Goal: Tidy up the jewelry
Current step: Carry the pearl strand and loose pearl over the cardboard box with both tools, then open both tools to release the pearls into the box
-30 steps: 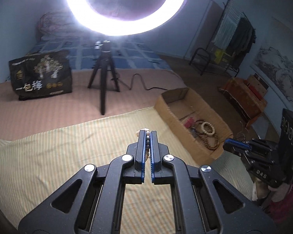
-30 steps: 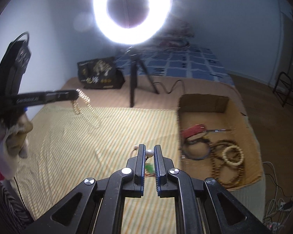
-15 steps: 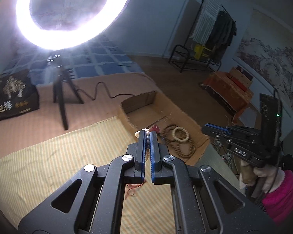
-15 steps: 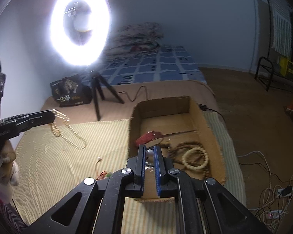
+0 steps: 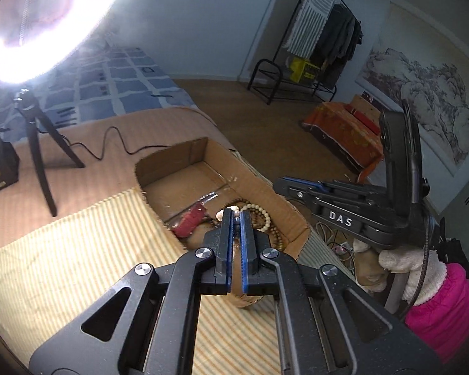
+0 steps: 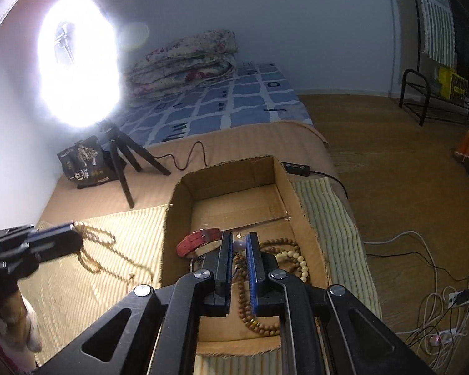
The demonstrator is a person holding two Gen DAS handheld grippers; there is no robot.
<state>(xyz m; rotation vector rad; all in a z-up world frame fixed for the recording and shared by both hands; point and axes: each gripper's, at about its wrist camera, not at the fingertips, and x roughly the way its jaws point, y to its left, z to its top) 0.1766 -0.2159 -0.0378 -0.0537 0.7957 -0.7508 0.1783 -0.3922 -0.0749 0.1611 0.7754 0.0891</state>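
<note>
Striped yellow bedding (image 6: pixel 115 284) covers the bed you are working on, with a glaring ring light on a black tripod (image 6: pixel 122 162) at the upper left of the right wrist view. Toward the centre sits the open brown cardboard box (image 6: pixel 178 206) that serves as the collecting place for the jewelry.

Your right gripper (image 6: pixel 240 247) is poised over that box, its blue-lined jaws nearly together and pinching a small white pearl-like bead (image 6: pixel 240 245); whatever hangs from it is hidden behind the fingers. You hold it above the box so that, I judge, the piece can fall in beside what already lies there: a red watch strap (image 6: pixel 198 240), a string of brown wooden beads (image 6: pixel 250 309) and a bracelet of cream beads (image 6: pixel 297 257).

Your left gripper (image 5: pixel 235 218) is likewise nearly closed, gripping a strand of pale beads (image 5: pixel 234 208) at its tips. In the right wrist view, that strand (image 6: pixel 103 250) trails from the tool at the left edge down toward the striped bedding, blurred, so I cannot tell whether its end touches the cloth. The left wrist view looks toward the box, which suggests you are bringing the strand there too.

Release the right piece low, so that it does not tangle with the wooden beads.
</note>
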